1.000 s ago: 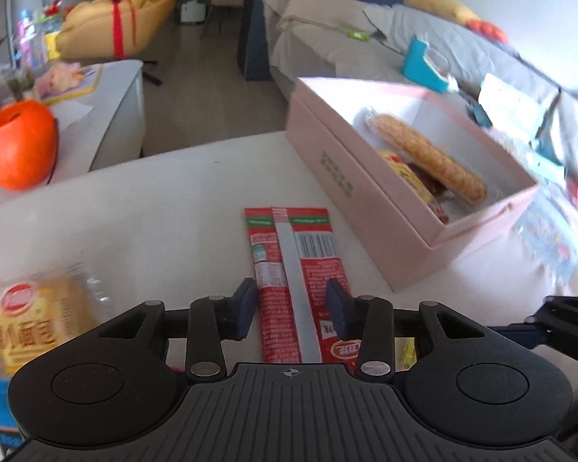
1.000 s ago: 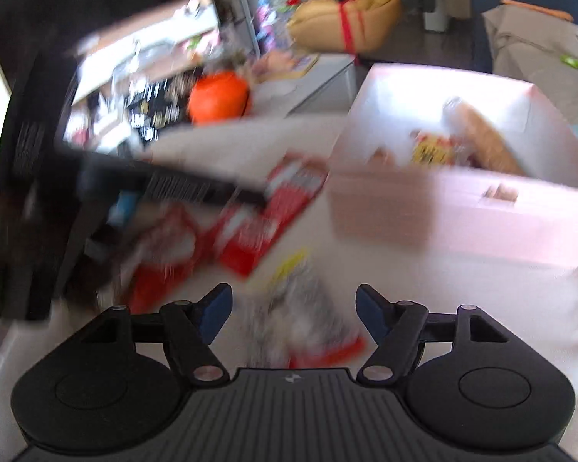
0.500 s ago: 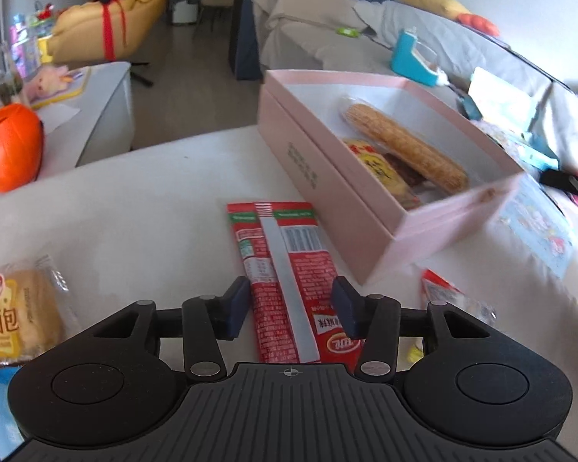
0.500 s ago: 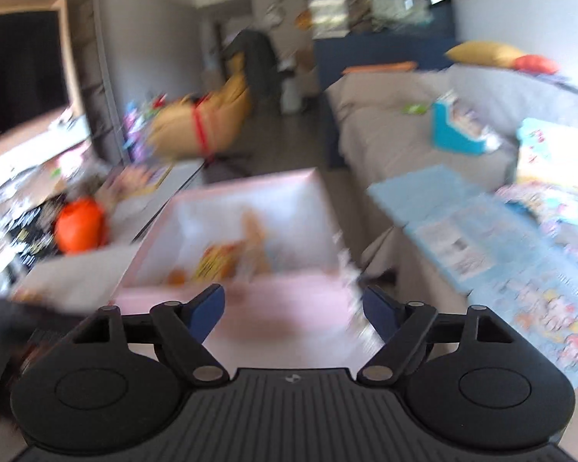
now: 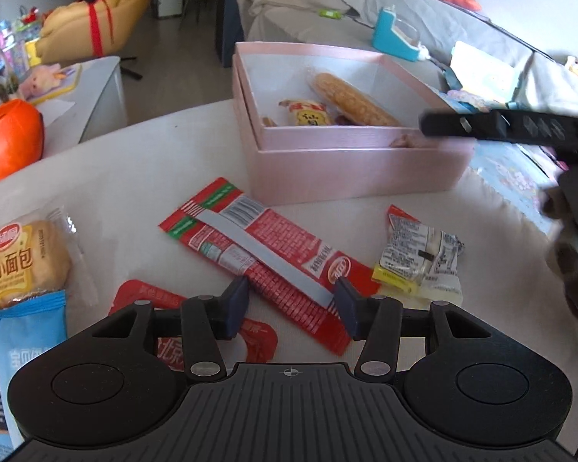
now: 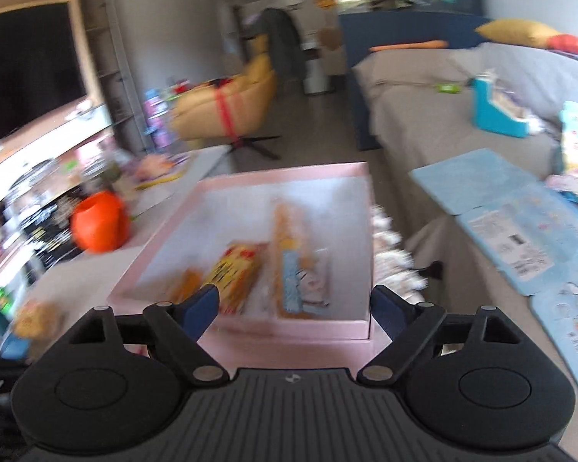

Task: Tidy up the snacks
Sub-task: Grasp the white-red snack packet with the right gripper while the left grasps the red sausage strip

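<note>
A pink box (image 5: 350, 169) stands on the white table and holds a long corn snack (image 5: 350, 98) and a yellow packet (image 5: 308, 113). A long red snack pack (image 5: 266, 254) lies flat before it, its near end between the fingers of my open left gripper (image 5: 293, 306). A crinkled clear packet (image 5: 420, 258) lies to its right. My right gripper (image 6: 294, 308) is open and empty, hovering over the box's near edge (image 6: 289, 331). It also shows in the left wrist view (image 5: 520, 131) above the box's right corner.
A small bread pack (image 5: 23, 261), a blue bag (image 5: 23, 346) and a red round packet (image 5: 165, 308) lie at the table's left. An orange pumpkin pot (image 5: 7, 138) stands at the far left. A grey sofa (image 6: 443, 115) lies behind the box.
The left gripper has drawn back and turned, so the red pack now lies diagonally. The right gripper has swung from the table over to the pink box, empty.
</note>
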Demonstrator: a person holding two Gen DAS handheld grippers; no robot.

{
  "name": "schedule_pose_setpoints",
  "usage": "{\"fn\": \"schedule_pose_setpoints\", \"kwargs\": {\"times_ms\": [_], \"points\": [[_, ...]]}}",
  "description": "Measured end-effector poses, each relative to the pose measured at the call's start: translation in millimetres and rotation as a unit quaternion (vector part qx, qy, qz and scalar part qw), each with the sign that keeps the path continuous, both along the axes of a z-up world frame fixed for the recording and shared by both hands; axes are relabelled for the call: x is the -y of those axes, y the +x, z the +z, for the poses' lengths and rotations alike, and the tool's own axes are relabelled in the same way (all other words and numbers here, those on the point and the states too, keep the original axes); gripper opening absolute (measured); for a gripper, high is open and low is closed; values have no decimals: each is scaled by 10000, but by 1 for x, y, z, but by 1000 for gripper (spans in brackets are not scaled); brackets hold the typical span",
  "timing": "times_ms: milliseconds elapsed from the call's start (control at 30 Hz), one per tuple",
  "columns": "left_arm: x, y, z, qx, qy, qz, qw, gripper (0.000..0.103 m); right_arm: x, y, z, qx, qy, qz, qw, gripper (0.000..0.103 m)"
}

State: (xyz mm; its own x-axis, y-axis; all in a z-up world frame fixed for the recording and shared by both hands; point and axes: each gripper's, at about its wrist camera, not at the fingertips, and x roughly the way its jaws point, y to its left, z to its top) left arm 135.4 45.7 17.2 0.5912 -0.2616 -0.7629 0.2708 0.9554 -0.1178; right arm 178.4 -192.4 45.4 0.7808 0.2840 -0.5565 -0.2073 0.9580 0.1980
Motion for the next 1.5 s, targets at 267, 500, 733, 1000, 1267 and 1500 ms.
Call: {"fn": "schedule_pose_setpoints", "kwargs": {"times_ms": [267,500,733,1000,1267,1500], "points": [[-15,26,1,-52,-550,1050,9929,53,-29,-44,-18,-395,-143,734,9964,87],[-27,33,3,-30,-506,1255,9908,52,-65,-59,-35,-294,-877,1011,9906,87],[-31,46,7,-42,-520,1500,9873,53,-84,-51,-42,-349,-988,1254,9866,87],[-15,52,-1,219,379,939,9946,61,-79,-63,-45,-287,-1099,1134,9870,87],[-18,-6,0,174,-26,485,9987,58,-44,-71,-42,-424,-788,661,9938,87],[3,-47,-2,81,-382,-89,9992,56,-35,-76,-43,-468,-1027,595,9918,87]]}}
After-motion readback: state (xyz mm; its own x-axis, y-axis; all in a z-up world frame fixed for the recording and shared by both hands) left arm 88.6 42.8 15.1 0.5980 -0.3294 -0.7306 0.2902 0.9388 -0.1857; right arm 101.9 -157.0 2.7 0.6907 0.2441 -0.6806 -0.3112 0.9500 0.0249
